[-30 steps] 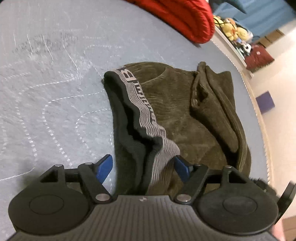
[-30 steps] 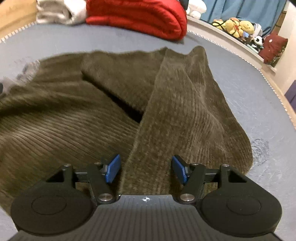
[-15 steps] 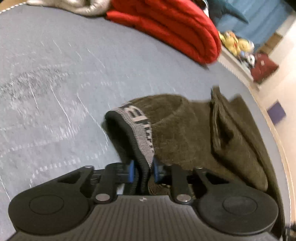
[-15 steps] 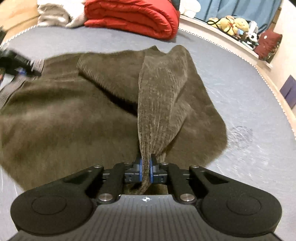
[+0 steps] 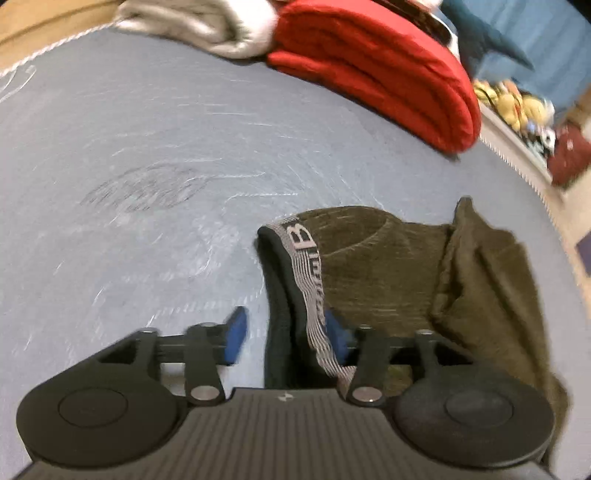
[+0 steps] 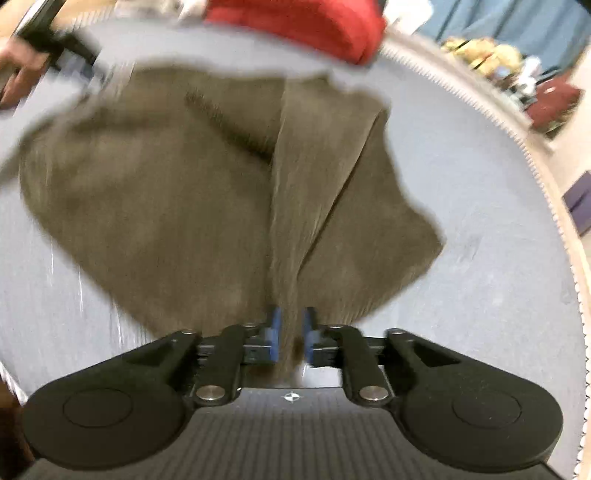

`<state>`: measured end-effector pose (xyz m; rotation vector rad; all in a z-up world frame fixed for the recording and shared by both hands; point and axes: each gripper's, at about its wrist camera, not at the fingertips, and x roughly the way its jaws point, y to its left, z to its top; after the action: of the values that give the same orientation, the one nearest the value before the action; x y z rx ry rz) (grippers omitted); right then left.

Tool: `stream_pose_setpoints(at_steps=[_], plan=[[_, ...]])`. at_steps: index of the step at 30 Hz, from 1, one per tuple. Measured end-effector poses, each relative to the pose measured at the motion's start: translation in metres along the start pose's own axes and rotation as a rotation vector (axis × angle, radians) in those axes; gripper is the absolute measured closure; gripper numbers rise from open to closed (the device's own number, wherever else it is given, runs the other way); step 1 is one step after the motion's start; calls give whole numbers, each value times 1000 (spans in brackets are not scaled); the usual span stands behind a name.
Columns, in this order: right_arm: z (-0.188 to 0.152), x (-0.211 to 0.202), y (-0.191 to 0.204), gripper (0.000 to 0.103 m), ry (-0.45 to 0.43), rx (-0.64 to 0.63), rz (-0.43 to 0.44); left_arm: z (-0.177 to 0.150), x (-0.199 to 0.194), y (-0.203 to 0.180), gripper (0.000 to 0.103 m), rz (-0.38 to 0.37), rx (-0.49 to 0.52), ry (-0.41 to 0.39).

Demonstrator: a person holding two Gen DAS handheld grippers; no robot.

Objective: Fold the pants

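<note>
Dark olive corduroy pants point(image 5: 391, 280) lie bunched on the grey-blue bed. Their grey striped waistband point(image 5: 314, 295) with dark lining runs between the fingers of my left gripper point(image 5: 286, 334), which is open, with the band resting against the right blue pad point(image 5: 338, 336). In the right wrist view the pants point(image 6: 166, 206) spread out, blurred by motion. My right gripper point(image 6: 291, 334) pinches a raised ridge of the fabric point(image 6: 295, 229) between its blue pads, which stand slightly apart.
A folded red quilt point(image 5: 376, 70) and a grey blanket point(image 5: 207, 26) lie at the far side of the bed point(image 5: 129, 155). Plush toys point(image 5: 513, 103) sit on a ledge at right. A hand holding the other gripper point(image 6: 22, 70) shows at upper left.
My left gripper, shut on the waistband half a second ago, has opened. My right gripper still holds the fabric ridge and has lifted and pulled back; the view is blurred by motion.
</note>
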<state>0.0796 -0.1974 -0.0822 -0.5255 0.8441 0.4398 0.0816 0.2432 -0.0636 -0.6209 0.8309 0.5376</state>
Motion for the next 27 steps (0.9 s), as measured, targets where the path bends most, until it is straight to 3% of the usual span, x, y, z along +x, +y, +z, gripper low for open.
stream_pose_setpoints(at_steps=[1, 2, 6, 8, 9, 11, 13, 15, 16, 17, 19, 23, 27], plan=[[7, -6, -4, 50, -57, 39, 6, -1, -11, 2, 45, -10, -7, 21], [13, -9, -8, 34, -103, 71, 10, -5, -20, 0, 44, -23, 0, 35], [37, 5, -3, 31, -202, 125, -3, -32, -56, -12, 36, -83, 103, 16], [42, 24, 6, 32, -182, 102, -26, -54, -60, -13, 36, -86, 146, -39], [46, 34, 12, 32, -165, 71, -55, -67, -59, -15, 36, -53, 188, -48], [51, 54, 20, 32, -153, 26, -101, -83, -43, -27, 38, 40, 268, 29], [56, 76, 28, 32, -114, 9, -139, -86, -39, -32, 38, -13, 312, 22], [59, 89, 29, 35, -93, 14, -152, -84, -37, -33, 38, 20, 352, 12], [58, 94, 31, 42, -84, 4, -167, -81, -35, -31, 38, 35, 348, 12], [58, 99, 32, 63, -71, -13, -186, -79, -34, -29, 38, 36, 328, 18], [54, 101, 26, 89, -42, 9, -176, -77, -30, -22, 38, 18, 301, 38], [40, 71, -4, 93, -90, 96, -198, -74, -31, -26, 38, -17, 302, 67], [-1, 35, -46, 93, -56, 178, -193, -78, -40, -39, 38, -98, 295, 84]])
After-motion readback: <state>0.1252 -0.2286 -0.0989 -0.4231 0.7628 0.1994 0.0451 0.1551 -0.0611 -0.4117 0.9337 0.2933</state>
